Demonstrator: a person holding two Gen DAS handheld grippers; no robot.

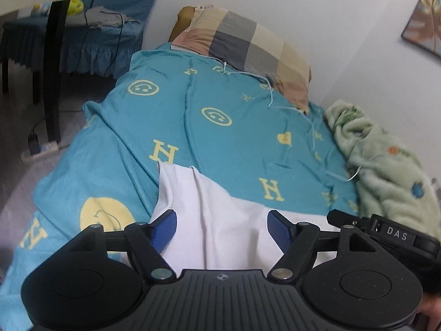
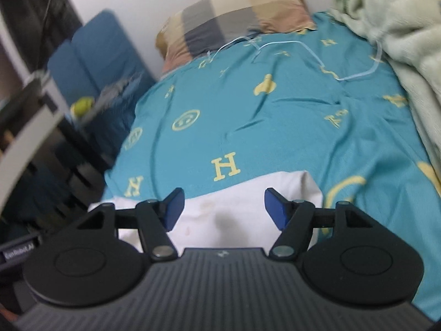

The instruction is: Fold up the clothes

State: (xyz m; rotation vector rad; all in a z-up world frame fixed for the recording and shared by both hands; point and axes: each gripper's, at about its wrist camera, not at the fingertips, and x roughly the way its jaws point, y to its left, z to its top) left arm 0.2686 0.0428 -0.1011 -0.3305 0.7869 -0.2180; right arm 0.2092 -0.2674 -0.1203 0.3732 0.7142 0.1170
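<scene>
The left gripper [image 1: 222, 224] is seen with its blue pads [image 1: 165, 227] spread wide, and nothing is pinched between them; the white garment [image 1: 217, 220] lies beneath and beyond the gap, not gripped. The right gripper [image 2: 223, 209] is likewise held wide apart and empty, the same white garment [image 2: 234, 207] lying flat under its gap. In the left wrist view, part of the other gripper's black body is glimpsed at the right edge, so the two tools are judged to be side by side over the cloth.

The garment is spread at the near end of a teal bedsheet [image 1: 220, 127] printed with yellow smileys and letters. A lengthwise crease or overlapped edge is visible in the left view, and faint stains are seen on the cloth in the right view. Whether it is a shirt or trousers cannot be told.

Farther out, a checked pillow [image 1: 242, 44] rests at the head of the bed against the wall, and a pale green fleece blanket [image 1: 386, 154] is bunched along the right side. A loose light thread [image 2: 303, 52] trails across the sheet.

At least one fold is judged to have been laid, since the cloth lies in a compact shape with straight edges. Further folds are probably left; how many cannot be told.
</scene>
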